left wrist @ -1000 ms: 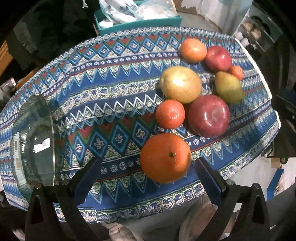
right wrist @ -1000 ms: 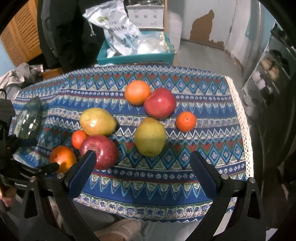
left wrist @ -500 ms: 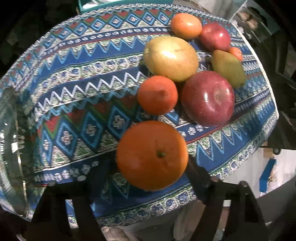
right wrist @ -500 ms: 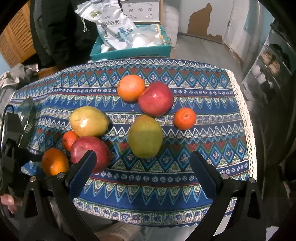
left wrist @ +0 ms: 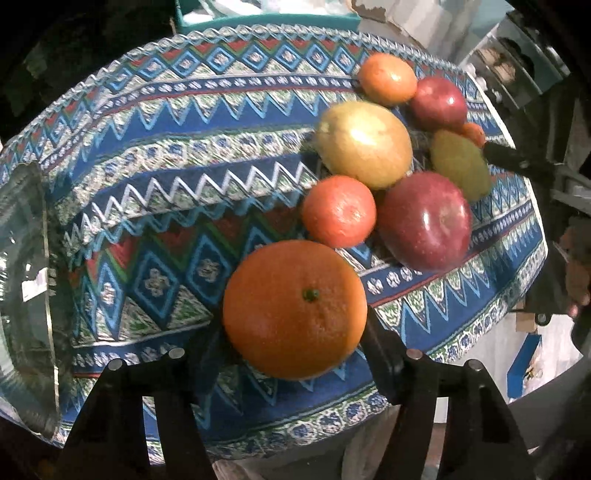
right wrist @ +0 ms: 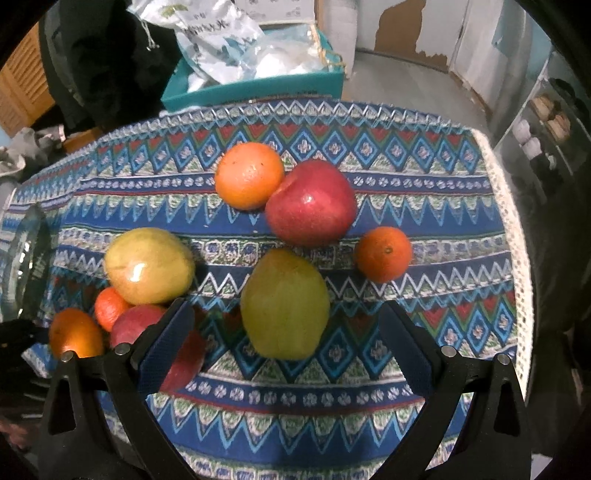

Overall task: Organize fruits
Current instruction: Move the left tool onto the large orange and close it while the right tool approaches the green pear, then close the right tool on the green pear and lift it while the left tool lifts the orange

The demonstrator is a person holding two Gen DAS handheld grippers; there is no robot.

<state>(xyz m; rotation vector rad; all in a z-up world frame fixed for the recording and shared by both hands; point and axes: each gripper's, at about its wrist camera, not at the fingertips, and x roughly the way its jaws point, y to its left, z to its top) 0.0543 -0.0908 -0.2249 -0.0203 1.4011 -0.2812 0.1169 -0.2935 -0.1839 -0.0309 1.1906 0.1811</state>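
A blue patterned cloth (right wrist: pixel 369 398) covers the surface. Behind it sits a teal bin (right wrist: pixel 258 88) of plastic bags; a grey floor (right wrist: pixel 406 85) meets a peeling white wall (right wrist: pixel 436 26); shelves (right wrist: pixel 546 122) stand right.

A table under a blue zigzag-patterned tablecloth (right wrist: pixel 369 398) is carrying eight fruits: two oranges (right wrist: pixel 249 175), two tangerines (right wrist: pixel 383 254), two red apples (right wrist: pixel 311 202), a yellow apple (right wrist: pixel 149 265) and a green pear (right wrist: pixel 284 303). A glass bowl (left wrist: pixel 26 295) is sitting at its left end
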